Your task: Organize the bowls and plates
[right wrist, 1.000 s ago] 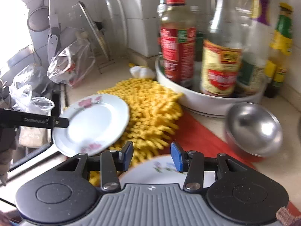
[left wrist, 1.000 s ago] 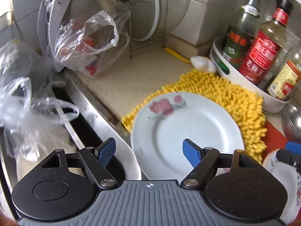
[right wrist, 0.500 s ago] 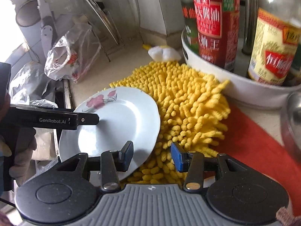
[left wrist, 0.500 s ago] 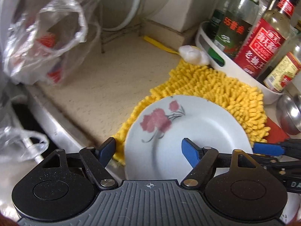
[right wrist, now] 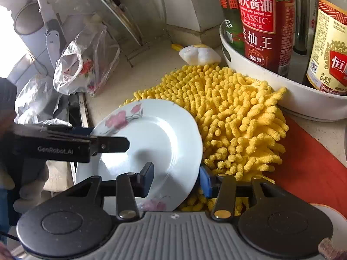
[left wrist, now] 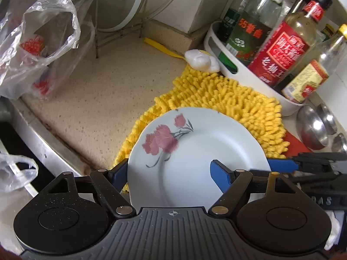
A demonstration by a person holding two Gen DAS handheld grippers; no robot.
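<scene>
A white plate with pink flowers (left wrist: 195, 151) is held tilted above the counter's edge and the yellow mat. My left gripper (left wrist: 169, 171) stands around its near rim, one finger under and one finger (left wrist: 221, 173) over it, gripping it. In the right wrist view the same plate (right wrist: 156, 138) sits between my right gripper's (right wrist: 176, 179) jaws, which stand around its right rim with a gap. The left gripper's fingers (right wrist: 108, 144) reach over the plate from the left. Steel bowls (left wrist: 312, 130) sit at the far right. Another flowered plate (right wrist: 334, 223) shows at the lower right corner.
A shaggy yellow mat (right wrist: 227, 112) lies on the beige counter (left wrist: 97, 99). A white tub of sauce bottles (right wrist: 271, 73) stands at the back right. A plastic bag (left wrist: 39, 49) and pot lids on a rack (right wrist: 117, 15) stand at the back left. The sink's rim (left wrist: 43, 143) runs along the left.
The left gripper has carried the plate right, from over the sink's edge towards the mat. The right gripper has moved left and forward until its jaws stand around the plate's rim.
</scene>
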